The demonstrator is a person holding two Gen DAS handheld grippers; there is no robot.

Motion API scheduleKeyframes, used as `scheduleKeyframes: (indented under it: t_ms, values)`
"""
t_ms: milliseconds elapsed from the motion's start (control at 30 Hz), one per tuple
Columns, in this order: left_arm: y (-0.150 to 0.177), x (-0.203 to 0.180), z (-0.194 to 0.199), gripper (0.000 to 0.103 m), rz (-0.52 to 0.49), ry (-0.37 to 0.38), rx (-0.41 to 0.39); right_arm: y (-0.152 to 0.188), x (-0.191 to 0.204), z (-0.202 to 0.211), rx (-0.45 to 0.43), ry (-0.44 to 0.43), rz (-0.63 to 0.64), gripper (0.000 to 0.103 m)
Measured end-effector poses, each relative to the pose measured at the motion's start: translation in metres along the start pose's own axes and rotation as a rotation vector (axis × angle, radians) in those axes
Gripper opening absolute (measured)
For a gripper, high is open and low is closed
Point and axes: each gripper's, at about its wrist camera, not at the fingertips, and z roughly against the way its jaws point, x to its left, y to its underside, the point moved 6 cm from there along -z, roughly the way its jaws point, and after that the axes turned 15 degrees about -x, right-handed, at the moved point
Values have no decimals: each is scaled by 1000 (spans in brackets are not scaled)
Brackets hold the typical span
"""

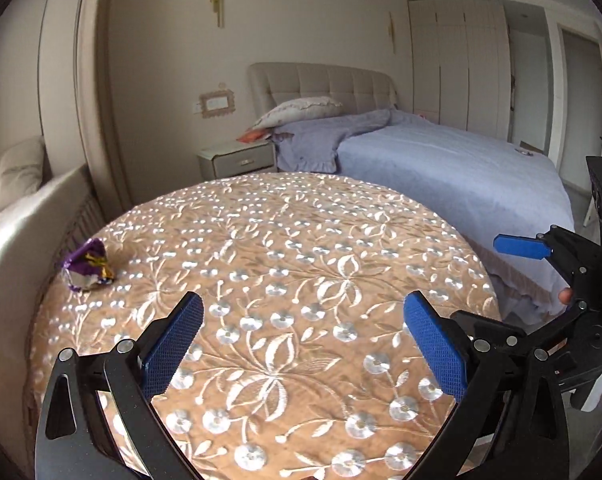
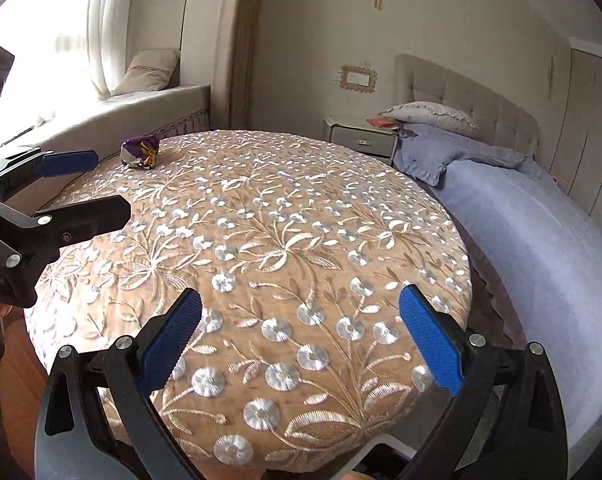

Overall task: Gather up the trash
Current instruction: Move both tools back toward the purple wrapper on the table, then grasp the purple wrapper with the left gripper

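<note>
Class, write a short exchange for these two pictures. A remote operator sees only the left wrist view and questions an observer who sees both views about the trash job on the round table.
Operator: Is anything gripped on my right side? I see one blue pad there.
Observer: No. The right claw is open, with only the embroidered tablecloth between its fingers.
Operator: What is behind the purple wrapper?
Observer: A sheer curtain hangs at a bright window above the window seat.
</note>
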Motion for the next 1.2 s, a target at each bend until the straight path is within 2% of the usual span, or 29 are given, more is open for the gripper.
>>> scheduleKeyframes:
  t_ms: [333, 567, 800, 1033, 1200]
  values:
    - [-3, 120, -7, 98, 45, -212, 5, -59, 89, -84, -27, -182, 68, 98]
    - [-2, 207, -39, 98, 71, -314, 55, -88, 157, -161, -4, -300, 97, 98]
    - [13, 283, -95, 98, 152, -322, 170, -103, 215, -246, 71, -363, 73, 98]
    - [21, 321, -150, 98, 210, -258, 241, -108, 249, -322, 189, -390, -24, 98]
    - [33, 332, -175, 98, 229, -231, 303, -109, 263, -344, 238, -416, -83, 98]
